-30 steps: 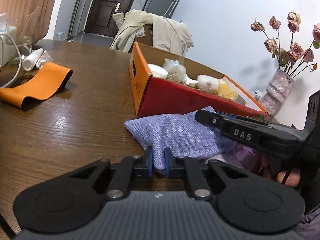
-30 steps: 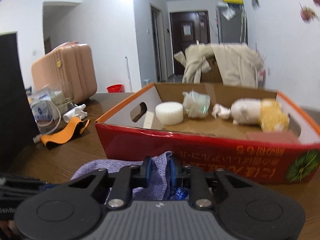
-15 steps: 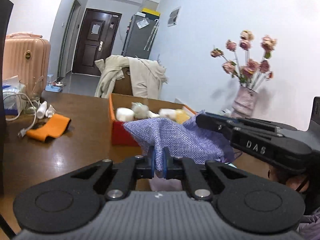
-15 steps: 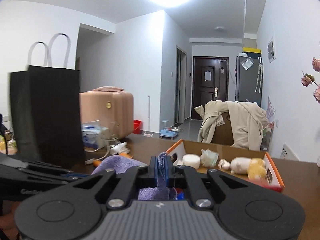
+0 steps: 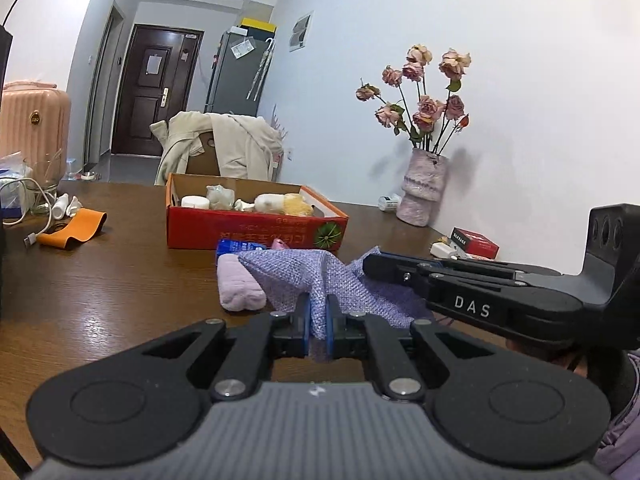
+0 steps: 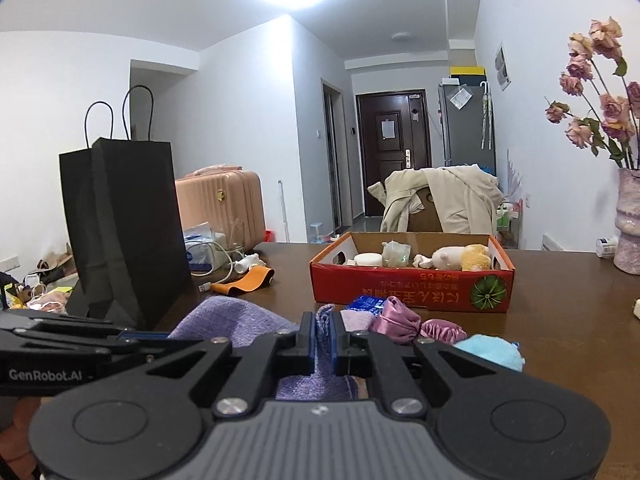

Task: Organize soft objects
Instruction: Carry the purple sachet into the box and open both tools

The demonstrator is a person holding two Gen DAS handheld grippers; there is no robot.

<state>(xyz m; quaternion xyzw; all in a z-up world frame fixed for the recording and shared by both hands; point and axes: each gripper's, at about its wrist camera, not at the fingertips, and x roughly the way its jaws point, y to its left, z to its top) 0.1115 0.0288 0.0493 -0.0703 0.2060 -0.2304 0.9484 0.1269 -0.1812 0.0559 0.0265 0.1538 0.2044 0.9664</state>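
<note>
While both claws pinch one purple woven cloth (image 5: 296, 276): left gripper (image 5: 318, 326), right gripper (image 6: 322, 336); red cardboard box (image 5: 244, 236) beyond, bare tabletop (image 5: 100, 280) leftward.

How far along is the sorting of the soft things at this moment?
Done: a plush toy and a few other items lie in the red box. In hand: left gripper and right gripper are both shut on the purple cloth. Left: a lilac roll, pink satin pouch and blue fuzzy item lie loose on the table.
</note>
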